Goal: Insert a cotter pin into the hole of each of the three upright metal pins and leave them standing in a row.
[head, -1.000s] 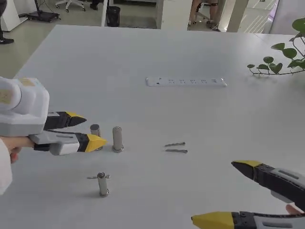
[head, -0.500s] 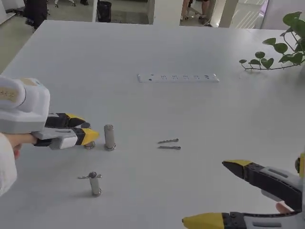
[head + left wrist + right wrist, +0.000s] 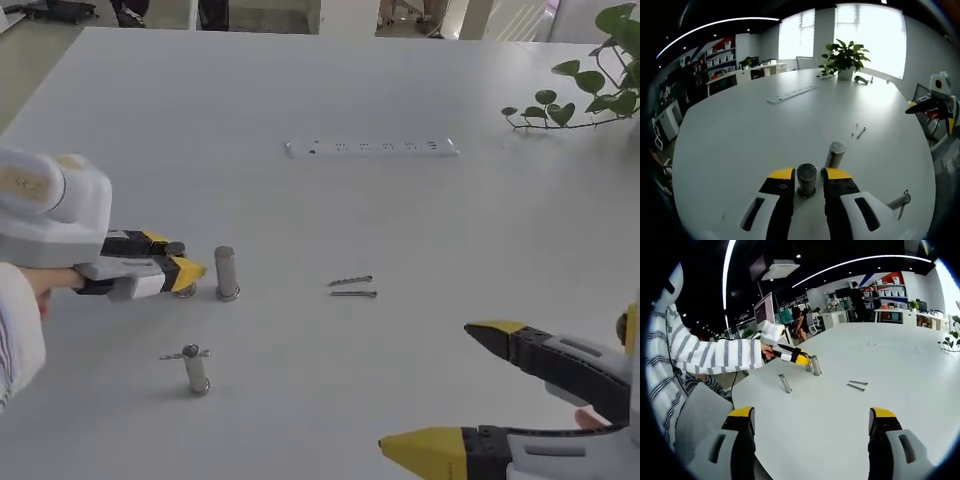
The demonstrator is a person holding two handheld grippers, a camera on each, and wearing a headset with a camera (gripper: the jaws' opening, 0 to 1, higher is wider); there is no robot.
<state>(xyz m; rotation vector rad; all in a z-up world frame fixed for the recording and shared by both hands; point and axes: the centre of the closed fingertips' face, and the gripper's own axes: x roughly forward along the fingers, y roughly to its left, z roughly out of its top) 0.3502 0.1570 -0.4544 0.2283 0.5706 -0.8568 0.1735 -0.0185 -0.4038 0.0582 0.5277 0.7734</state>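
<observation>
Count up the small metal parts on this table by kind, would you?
Upright metal pins: 3, one of them between the left tongs
Cotter pins: 3, two lying loose, one through the nearest pin
Total: 6

On the surface [image 3: 420,220], the first pin [image 3: 806,180] stands between the left tool's [image 3: 184,258] jaws, with the second pin [image 3: 227,273] just beside it at 3 o'clock, the third pin [image 3: 195,368] at 6 o'clock, two cotter pins [image 3: 352,287] farther toward 3 o'clock, the power strip [image 3: 372,148] at 1 o'clock, and the right tool [image 3: 450,395] at 4 o'clock.
</observation>
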